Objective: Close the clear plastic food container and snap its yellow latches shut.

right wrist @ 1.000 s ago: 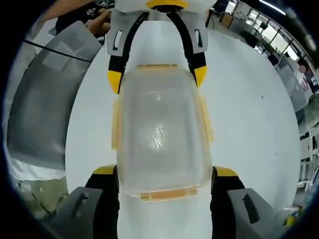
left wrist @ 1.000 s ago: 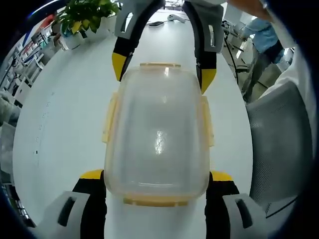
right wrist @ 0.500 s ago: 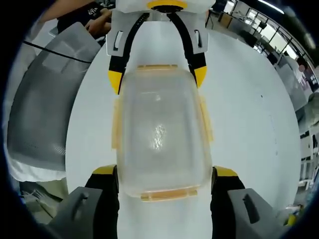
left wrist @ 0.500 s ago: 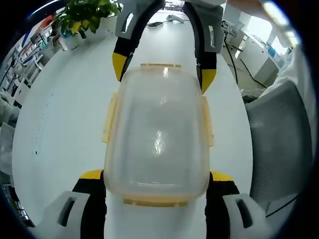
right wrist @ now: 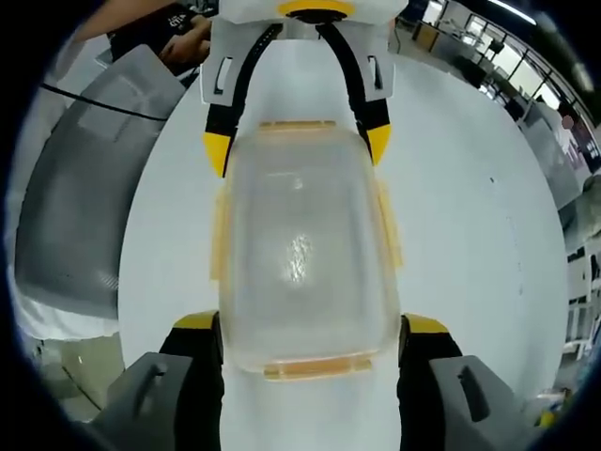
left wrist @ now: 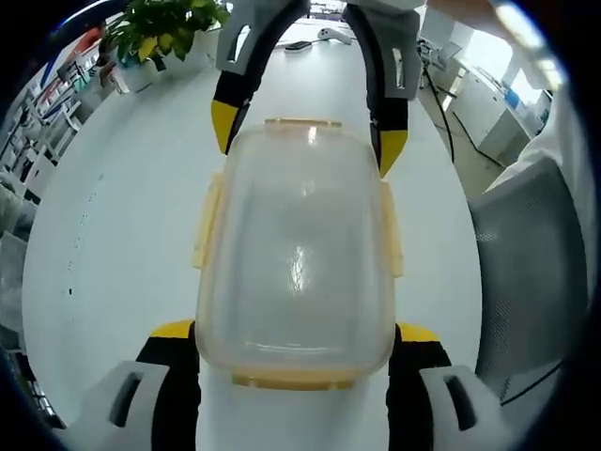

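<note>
A clear plastic food container point(left wrist: 296, 254) point(right wrist: 300, 254) lies on the white table point(left wrist: 122, 188) with its lid on. Yellow latches show at its near end point(left wrist: 296, 381), far end point(left wrist: 302, 122) and both long sides point(left wrist: 205, 221); the side ones stand out a little from the walls. My left gripper point(left wrist: 296, 331) is open, its yellow-tipped jaws straddling one end of the container. My right gripper point(right wrist: 312, 324) is open around the opposite end. Each view shows the other gripper at the container's far end: the right gripper point(left wrist: 307, 136) and the left gripper point(right wrist: 297, 147).
A grey mesh chair point(left wrist: 526, 254) point(right wrist: 70, 188) stands close along one side of the table. A potted plant point(left wrist: 160, 28) and small items point(left wrist: 310, 39) sit at the table's far end. A person's hand point(right wrist: 192, 33) shows beyond the chair.
The container and both grippers have stayed put. A person in a blue top in the background of the left gripper view has gone from sight.
</note>
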`<state>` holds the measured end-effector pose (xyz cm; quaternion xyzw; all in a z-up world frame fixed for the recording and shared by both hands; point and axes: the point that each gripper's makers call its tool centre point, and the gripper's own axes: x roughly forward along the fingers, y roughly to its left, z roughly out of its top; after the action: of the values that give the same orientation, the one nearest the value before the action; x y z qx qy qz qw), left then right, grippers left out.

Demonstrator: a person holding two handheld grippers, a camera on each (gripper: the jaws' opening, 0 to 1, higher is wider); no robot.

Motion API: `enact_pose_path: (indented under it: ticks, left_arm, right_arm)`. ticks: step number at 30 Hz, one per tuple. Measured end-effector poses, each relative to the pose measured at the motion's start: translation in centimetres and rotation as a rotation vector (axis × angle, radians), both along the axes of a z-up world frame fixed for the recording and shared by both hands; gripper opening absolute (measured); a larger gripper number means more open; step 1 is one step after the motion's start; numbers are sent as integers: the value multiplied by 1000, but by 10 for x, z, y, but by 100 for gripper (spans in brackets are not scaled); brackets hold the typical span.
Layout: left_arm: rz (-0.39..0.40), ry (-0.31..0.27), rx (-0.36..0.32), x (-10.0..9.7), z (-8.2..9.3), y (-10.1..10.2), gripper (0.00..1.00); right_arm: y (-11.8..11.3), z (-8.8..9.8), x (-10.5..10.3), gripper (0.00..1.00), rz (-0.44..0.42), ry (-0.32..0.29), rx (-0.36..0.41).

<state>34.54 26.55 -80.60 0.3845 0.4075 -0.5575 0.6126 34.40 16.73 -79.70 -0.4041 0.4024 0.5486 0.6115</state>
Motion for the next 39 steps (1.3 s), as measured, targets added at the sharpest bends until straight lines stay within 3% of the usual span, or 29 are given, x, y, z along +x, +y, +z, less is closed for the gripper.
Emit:
enact_pose_path:
  ticks: [9,17,28,39]
  left_arm:
    - [-26,-1,19,18,0,-2,79]
    - [-16,1,2,38,0,-6,79]
    - [-8,-1,5,60,-1,-4,79]
    - [1,-10,5,72,-2,-2,80]
  right_arm:
    - [-3,-5,15,76,-22,39,5]
    - [-9,-11,33,78,22,7,-41]
    - [-8,-11,57,78,23,10,-32]
    - [-7,-11,69,78,19,9,-35]
